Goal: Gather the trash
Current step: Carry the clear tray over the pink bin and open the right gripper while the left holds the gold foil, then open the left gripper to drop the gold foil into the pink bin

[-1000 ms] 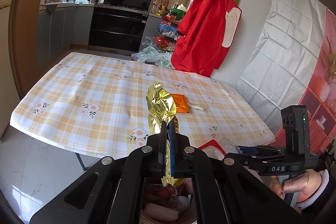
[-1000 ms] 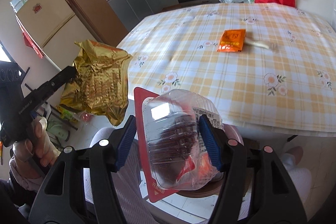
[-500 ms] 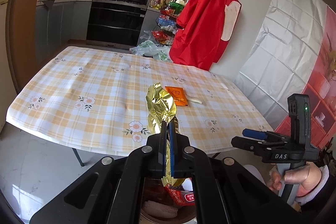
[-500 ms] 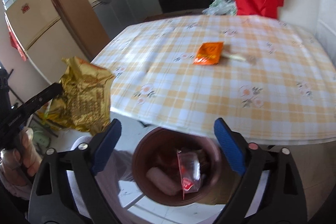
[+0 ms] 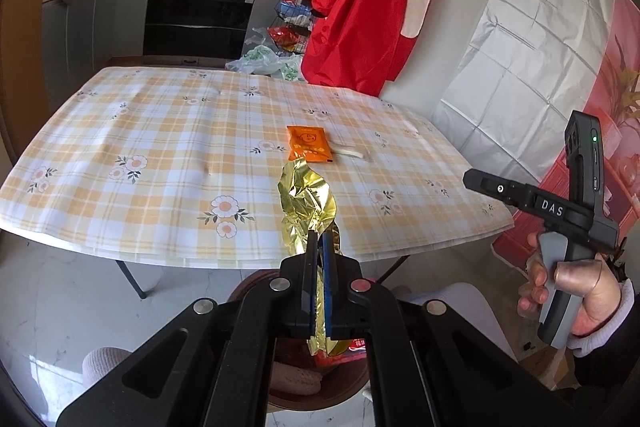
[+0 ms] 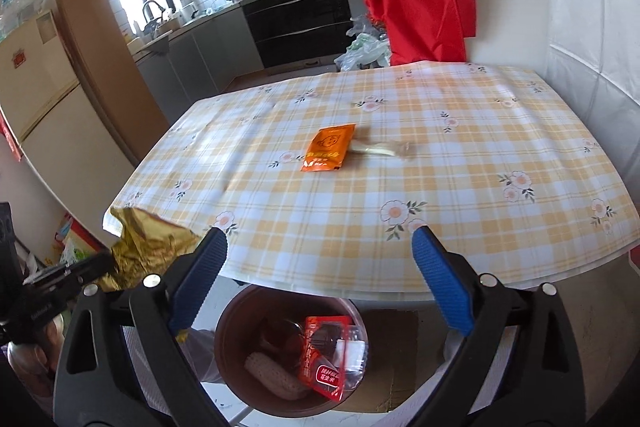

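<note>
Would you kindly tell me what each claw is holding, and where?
Left claw pinches the gold wrapper across its lower middle. Right claw holds nothing.

Crinkled glossy foil wrapper (image 5: 306,199) — smooth plastic-looking tablecloth (image 5: 168,163).

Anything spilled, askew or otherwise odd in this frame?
Nothing spilled. The orange sachet and a pale wrapper lie on the tablecloth; the left gripper pinches crumpled gold foil above the brown bin.
</note>
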